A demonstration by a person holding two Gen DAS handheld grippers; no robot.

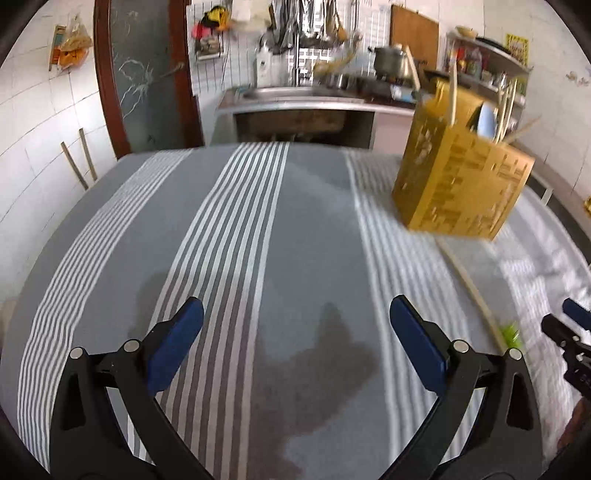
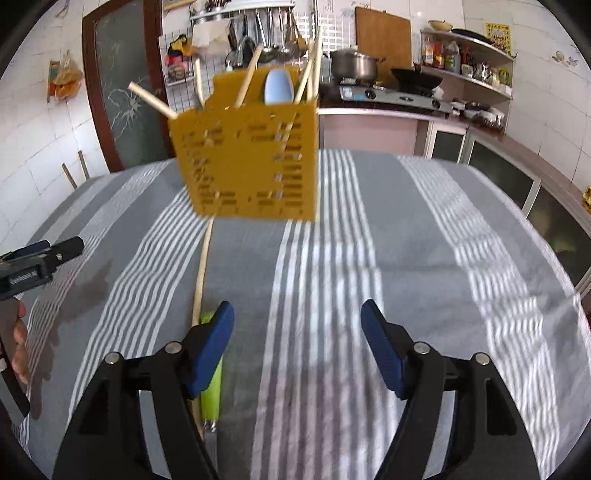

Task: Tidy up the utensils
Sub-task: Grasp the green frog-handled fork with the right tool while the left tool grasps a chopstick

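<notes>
A grey tablecloth with bands of thin white stripes (image 1: 258, 229) covers the table and fills most of both views; darker damp-looking patches mark it near the left gripper. On it stands a perforated yellow plastic utensil caddy (image 2: 247, 162), holding several pale wooden chopsticks (image 2: 248, 83) that lean outward at different angles and a light blue spoon-shaped utensil (image 2: 277, 88) upright among them. A single long pale wooden chopstick (image 2: 202, 266) lies flat on the cloth, running from the caddy's base toward the right gripper. Just beside its near end lies a utensil with a lime-green plastic handle (image 2: 213, 391), partly hidden behind the right gripper's left finger; what kind of utensil it is cannot be told.

The left gripper (image 1: 295, 332) hangs over bare cloth with its blue-padded fingers spread wide and nothing between them. The right gripper (image 2: 297, 332) is likewise spread wide and holds nothing, with the green handle and the chopstick at its left side.

Behind the table, white tiled walls (image 2: 37, 122) enclose a kitchen. A dark-framed door with frosted glass (image 2: 118, 96) is at the left, a wire rack of hanging metal ladles (image 2: 266, 29) is in the middle, and a steel pot (image 2: 352, 62) sits on a gas stove (image 2: 391, 96) on the counter. A wooden cutting board (image 2: 382, 37) leans against the wall, and corner shelves with bottles (image 2: 461, 59) are at the right.
</notes>
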